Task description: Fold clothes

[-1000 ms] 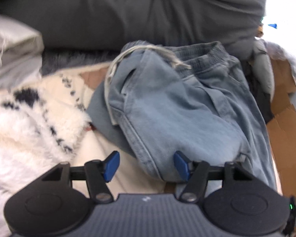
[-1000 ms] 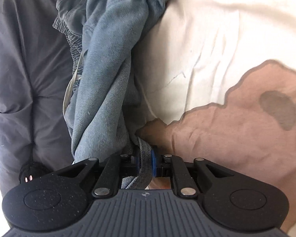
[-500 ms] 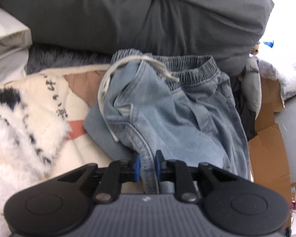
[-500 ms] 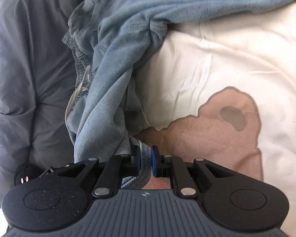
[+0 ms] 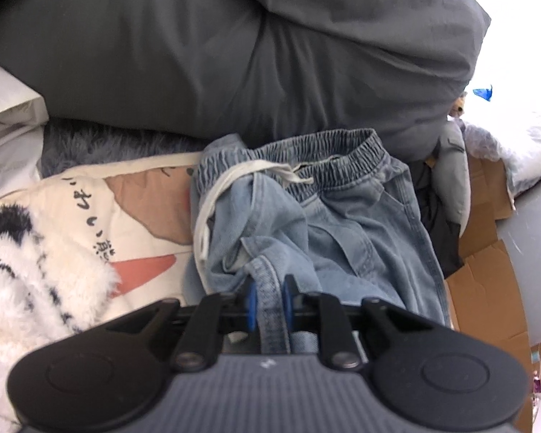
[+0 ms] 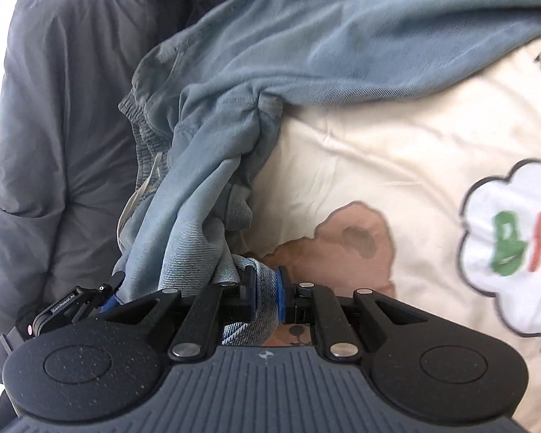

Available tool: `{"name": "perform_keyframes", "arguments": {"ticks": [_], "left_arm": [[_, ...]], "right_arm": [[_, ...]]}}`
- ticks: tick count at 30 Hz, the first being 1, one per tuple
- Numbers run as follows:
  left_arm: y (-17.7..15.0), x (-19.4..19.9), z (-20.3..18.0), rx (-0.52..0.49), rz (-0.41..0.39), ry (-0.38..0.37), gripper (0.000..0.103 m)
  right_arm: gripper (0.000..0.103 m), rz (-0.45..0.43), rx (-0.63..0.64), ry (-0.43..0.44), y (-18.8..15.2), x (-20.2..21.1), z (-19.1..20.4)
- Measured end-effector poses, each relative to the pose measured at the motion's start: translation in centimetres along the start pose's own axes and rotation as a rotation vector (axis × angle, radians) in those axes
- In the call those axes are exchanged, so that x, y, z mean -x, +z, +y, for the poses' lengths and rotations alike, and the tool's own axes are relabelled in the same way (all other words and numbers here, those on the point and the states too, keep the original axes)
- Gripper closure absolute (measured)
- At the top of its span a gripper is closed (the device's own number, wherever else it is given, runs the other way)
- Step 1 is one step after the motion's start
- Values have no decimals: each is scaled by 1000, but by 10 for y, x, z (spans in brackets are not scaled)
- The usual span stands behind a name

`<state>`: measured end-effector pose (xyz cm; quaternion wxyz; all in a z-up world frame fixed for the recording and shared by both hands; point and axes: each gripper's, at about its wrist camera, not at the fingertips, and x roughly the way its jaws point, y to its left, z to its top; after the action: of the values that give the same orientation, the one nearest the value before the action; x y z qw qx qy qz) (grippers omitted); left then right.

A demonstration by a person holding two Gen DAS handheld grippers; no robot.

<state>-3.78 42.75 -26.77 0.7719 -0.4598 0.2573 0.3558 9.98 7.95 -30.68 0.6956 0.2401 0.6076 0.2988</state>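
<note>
The left hand-held gripper (image 5: 269, 297) pinches a stitched hem of the light-blue denim drawstring shorts (image 5: 328, 223) (elastic waistband toward the dark grey pillow (image 5: 234, 57)), lying on a cream printed blanket (image 5: 137, 209).

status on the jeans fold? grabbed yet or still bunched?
Done: both grips are set. The left gripper has just closed on a hem of the denim pants, and the right gripper is shut on another bunched hem. In hand: the pants hang twisted between them over the cream printed blanket. Left: no flat fold shows; waistband and drawstring remain crumpled.
</note>
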Motion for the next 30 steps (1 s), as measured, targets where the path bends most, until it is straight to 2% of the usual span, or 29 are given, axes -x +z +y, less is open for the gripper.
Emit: {"name": "perform_keyframes", "arguments": {"ticks": [13,15,18,20,21,23,25,30], "left_arm": [[-9,-6,4,13,23,12,88],[-9,-7,4,13,31,2,88],[-9,-10,5,19,89,-43,86],[-6,-11,7,33,113,-56,82],[-4,-9,7,28,97,-39,78],[1,-5,5,13,51,6,66],[6,-3,5,5,19,43,45],[17,-19,14,-10,26,85,41]], "right_arm": [[94,-23,16,-86,-5,57,-11],[94,-18,35,-93,-7,64,-9],[94,-10,43,-117,-6,68,-12],[94,-6,34,-132,-5,67,-17],[94,-4,27,-136,-5,66,-19],[94,-4,43,-144,-5,64,-18],[94,-4,50,-151,-5,62,-17],[94,1,53,-153,-4,61,-18]]}}
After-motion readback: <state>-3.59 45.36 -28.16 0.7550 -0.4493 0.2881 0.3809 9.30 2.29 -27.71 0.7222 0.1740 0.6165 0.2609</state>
